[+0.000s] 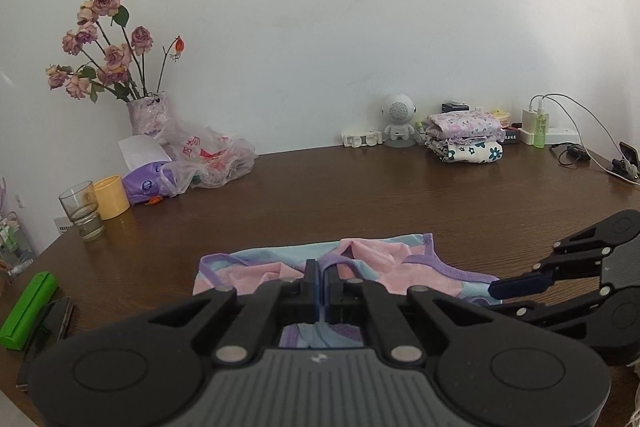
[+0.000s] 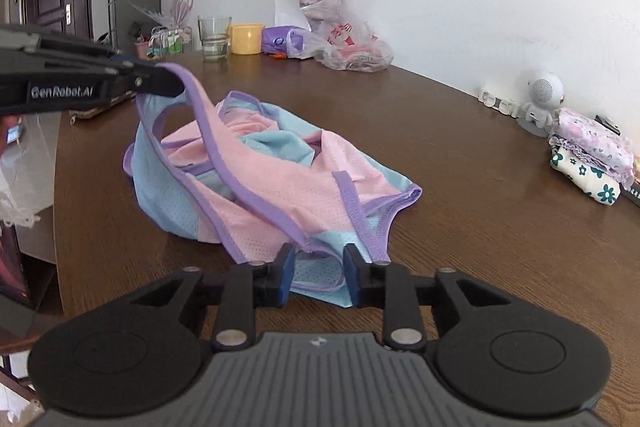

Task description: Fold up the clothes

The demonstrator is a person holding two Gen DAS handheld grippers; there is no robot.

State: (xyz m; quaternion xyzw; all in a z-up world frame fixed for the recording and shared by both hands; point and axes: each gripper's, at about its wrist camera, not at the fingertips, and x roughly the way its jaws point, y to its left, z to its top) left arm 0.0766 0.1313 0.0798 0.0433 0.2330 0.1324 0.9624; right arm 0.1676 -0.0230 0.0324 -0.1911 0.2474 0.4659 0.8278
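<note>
Two tongs are on one garment: my left tongs [image 1: 322,277] are clenched on a purple strap of the top [image 2: 272,179], lifting that strap off the table [image 2: 460,155], while my right tongs [image 2: 319,263] stand released, fingers [image 2: 285,273] apart on either side of the top's near blue hem. I see the rest of the top, pink and blue mesh with purple trim, lying crumpled on the table just ahead. Farther back on the right, a stack of folded clothes [image 1: 466,137] sits near the wall beside a small white speaker [image 1: 398,121]. On the far left stand a glass [image 1: 82,211], a yellow cup [image 1: 111,197], plastic bags [image 1: 208,155] and a vase of roses [image 1: 148,113].
</note>
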